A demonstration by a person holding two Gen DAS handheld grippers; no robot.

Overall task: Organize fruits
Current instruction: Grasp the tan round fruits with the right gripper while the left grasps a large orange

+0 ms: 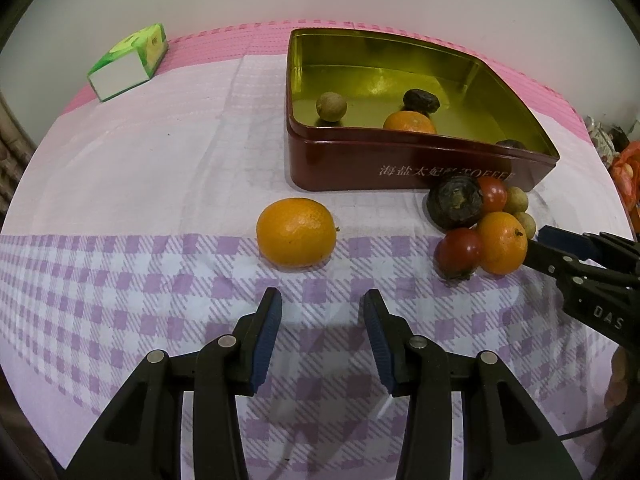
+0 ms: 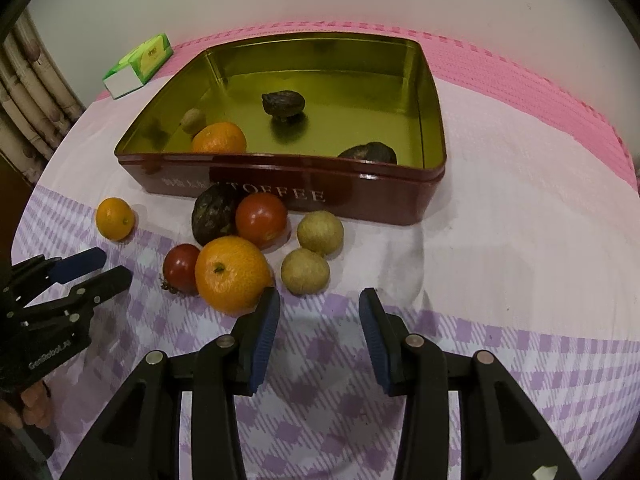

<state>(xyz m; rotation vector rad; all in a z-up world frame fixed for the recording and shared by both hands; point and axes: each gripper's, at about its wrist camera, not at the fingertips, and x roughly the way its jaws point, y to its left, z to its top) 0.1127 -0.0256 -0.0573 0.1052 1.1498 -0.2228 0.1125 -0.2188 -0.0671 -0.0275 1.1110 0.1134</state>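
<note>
A dark red toffee tin (image 1: pixel 400 162) (image 2: pixel 280 182) stands open on the cloth and holds an orange (image 1: pixel 409 122), a small pale fruit (image 1: pixel 331 106) and two dark fruits (image 2: pixel 283 105). A lone orange (image 1: pixel 296 232) (image 2: pixel 115 218) lies in front of my open, empty left gripper (image 1: pixel 323 300). A pile lies by the tin's front: an orange (image 2: pixel 232 274), two tomatoes (image 2: pixel 261 216), a dark fruit (image 2: pixel 212 212) and two pale fruits (image 2: pixel 320 232). My right gripper (image 2: pixel 319 300) is open and empty, its left finger beside the pile's orange.
A green and white carton (image 1: pixel 128 62) (image 2: pixel 138 64) lies at the back left on the pink checked tablecloth (image 1: pixel 120 200). A curtain (image 2: pixel 28 92) hangs at the left. Clutter sits past the table's right edge (image 1: pixel 624 164).
</note>
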